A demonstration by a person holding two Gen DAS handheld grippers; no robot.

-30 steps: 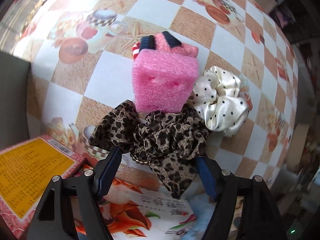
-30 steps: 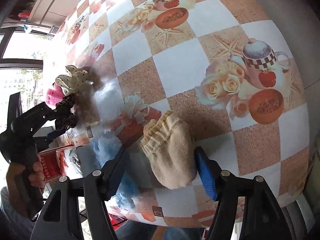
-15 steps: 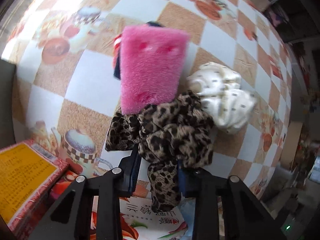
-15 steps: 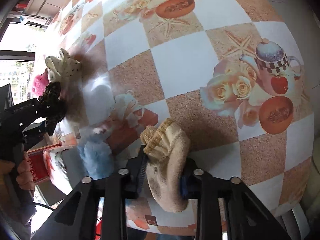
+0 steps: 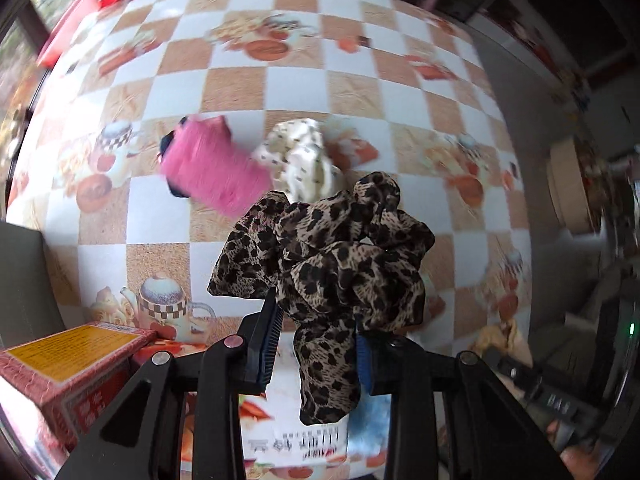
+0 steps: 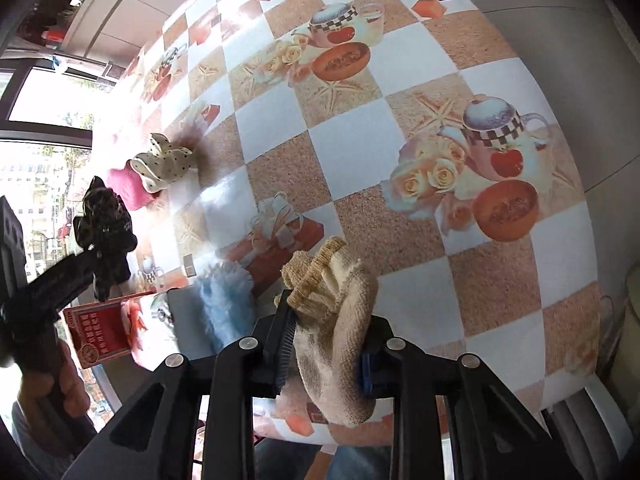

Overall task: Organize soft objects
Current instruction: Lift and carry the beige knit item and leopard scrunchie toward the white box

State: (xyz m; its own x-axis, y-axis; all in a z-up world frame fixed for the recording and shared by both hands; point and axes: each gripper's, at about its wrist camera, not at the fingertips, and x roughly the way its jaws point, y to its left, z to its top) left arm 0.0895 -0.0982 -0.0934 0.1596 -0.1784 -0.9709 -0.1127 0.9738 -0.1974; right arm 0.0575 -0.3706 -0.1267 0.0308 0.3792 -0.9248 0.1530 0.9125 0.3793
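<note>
Red box [image 5: 76,364] at desk [image 5: 296,92] left edge. Pink plush pad [image 5: 212,168] touching cream polka-dot scrunchie [image 5: 300,160] on desk. Left gripper [image 5: 316,344] fingers clamped on leopard-print scrunchie [image 5: 332,256], lifted clear of desk. Blue fluffy item [image 6: 224,304] beside right gripper [image 6: 326,344], fingers pinching beige knit sock [image 6: 340,320], raised.

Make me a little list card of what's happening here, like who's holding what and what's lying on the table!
left gripper: shut on the leopard scrunchie, lifted off the table
right gripper: shut on the beige sock
on table: pink fuzzy item beside the cream dotted scrunchie
near table edge: blue fluffy item, red box
table: checkered cloth with teapot pictures
</note>
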